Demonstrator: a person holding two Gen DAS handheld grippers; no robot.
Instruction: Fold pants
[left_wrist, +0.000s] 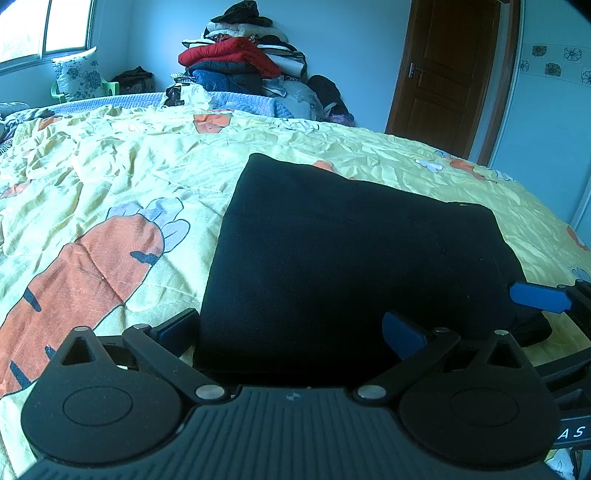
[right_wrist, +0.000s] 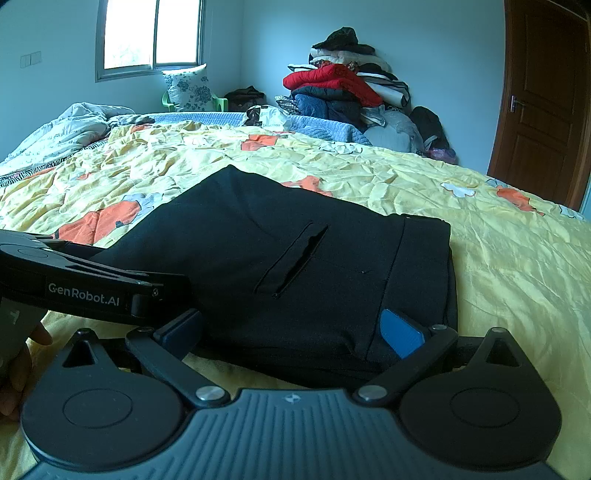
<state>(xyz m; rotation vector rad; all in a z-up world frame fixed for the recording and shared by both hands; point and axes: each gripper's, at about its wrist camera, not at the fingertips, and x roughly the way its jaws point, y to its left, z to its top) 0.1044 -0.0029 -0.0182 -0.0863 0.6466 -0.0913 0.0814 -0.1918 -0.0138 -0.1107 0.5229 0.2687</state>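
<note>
Black pants (left_wrist: 354, 266) lie folded into a compact rectangle on the yellow carrot-print bedspread (left_wrist: 110, 192). My left gripper (left_wrist: 291, 332) is open, its blue-padded fingers straddling the near edge of the pants. In the right wrist view the pants (right_wrist: 295, 266) show a back pocket slit. My right gripper (right_wrist: 291, 328) is open at the pants' near edge, one blue pad (right_wrist: 400, 332) over the cloth. The left gripper's body (right_wrist: 85, 284) shows at left in the right wrist view, and a right finger (left_wrist: 539, 295) shows at right in the left wrist view.
A tall pile of clothes (left_wrist: 240, 62) stands at the far side of the bed. A brown door (left_wrist: 447, 74) is at the right. A crumpled white quilt (right_wrist: 62, 129) lies at the far left, below a window (right_wrist: 151, 33).
</note>
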